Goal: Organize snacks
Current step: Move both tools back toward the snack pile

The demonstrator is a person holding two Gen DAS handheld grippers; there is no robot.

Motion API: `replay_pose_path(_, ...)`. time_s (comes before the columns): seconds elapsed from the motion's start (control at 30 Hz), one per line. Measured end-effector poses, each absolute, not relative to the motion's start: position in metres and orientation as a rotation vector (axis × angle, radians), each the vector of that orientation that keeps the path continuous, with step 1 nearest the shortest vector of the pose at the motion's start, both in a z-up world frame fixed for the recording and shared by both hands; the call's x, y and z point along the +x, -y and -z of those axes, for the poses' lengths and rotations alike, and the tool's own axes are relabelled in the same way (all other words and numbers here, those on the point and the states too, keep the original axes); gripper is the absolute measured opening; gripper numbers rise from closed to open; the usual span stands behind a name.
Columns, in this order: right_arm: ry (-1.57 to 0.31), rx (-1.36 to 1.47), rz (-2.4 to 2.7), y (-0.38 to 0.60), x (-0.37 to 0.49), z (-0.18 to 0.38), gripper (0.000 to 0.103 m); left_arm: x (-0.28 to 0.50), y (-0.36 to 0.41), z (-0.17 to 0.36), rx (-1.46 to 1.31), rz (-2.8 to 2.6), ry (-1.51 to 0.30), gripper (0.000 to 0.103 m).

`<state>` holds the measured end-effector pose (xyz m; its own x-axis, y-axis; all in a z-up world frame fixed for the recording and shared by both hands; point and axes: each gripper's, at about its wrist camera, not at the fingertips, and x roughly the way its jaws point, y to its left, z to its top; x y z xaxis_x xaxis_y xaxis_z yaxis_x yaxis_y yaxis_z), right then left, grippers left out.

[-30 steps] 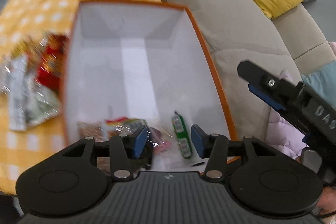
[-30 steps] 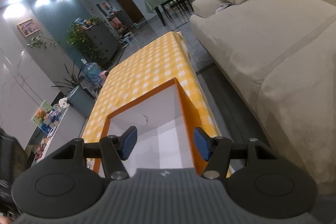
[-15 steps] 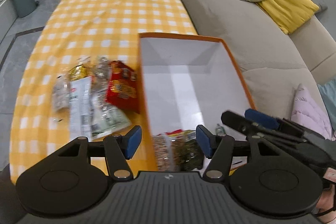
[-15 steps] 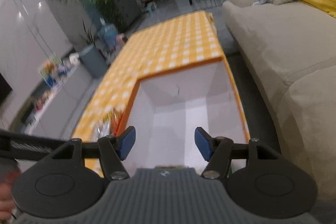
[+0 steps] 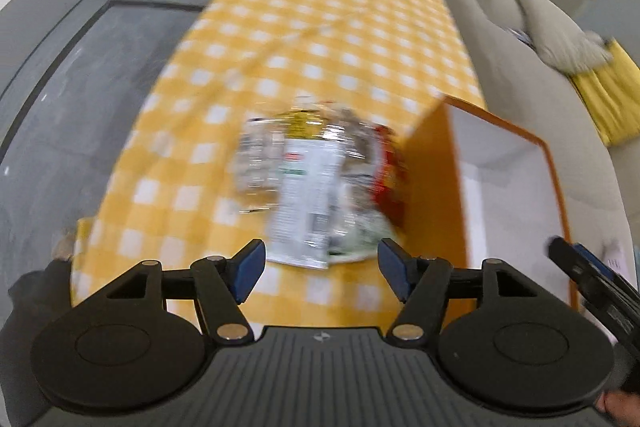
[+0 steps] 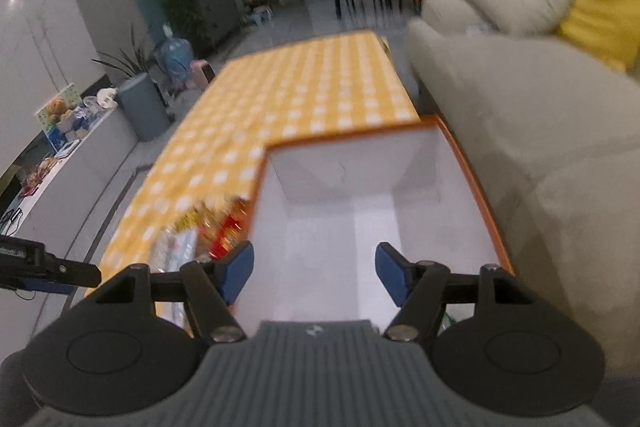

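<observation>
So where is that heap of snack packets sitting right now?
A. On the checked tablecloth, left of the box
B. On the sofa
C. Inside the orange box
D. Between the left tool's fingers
A: the snack packets lie on the yellow checked tablecloth, left of the orange box; the left gripper is open and empty.

Glossy crinkled foil snack packets (image 5: 316, 183) lie on matt checked cloth (image 5: 304, 27) beside a smooth cardboard box (image 6: 372, 211).

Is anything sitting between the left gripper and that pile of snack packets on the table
Nothing visible. The left gripper is open and empty, and only bare yellow checked tablecloth lies between its fingers and the pile of snack packets. The orange box stands beside the pile on its right, not in the path.
</observation>
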<state>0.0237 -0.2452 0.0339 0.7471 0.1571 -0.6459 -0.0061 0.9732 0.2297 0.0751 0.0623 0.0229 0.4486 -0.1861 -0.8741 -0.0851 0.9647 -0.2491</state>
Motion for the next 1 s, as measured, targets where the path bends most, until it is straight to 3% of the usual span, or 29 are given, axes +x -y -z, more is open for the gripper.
replay_pose_path(0.4, -0.625, 0.164, -0.247, 0.137, 0.024, -0.024, 0.066, 0.082, -0.137, 0.006, -0.407, -0.075, -1.147, 0.077)
replay_pose_path(0.57, -0.746, 0.224, -0.328, 0.096, 0.039, 0.005, 0.065, 0.087, -0.158, 0.021, -0.452, -0.094, -1.163, 0.077)
replay_pose_path(0.8, -0.888, 0.317, -0.292, 0.076, 0.073, 0.057, 0.049, 0.094, -0.186, 0.038, -0.644, -0.067, -1.176, 0.077)
replay_pose_path(1.0, -0.945, 0.434, -0.231, 0.088, 0.097, 0.09, 0.049, 0.101, -0.186, 0.047, -0.67, -0.046, -1.195, 0.077)
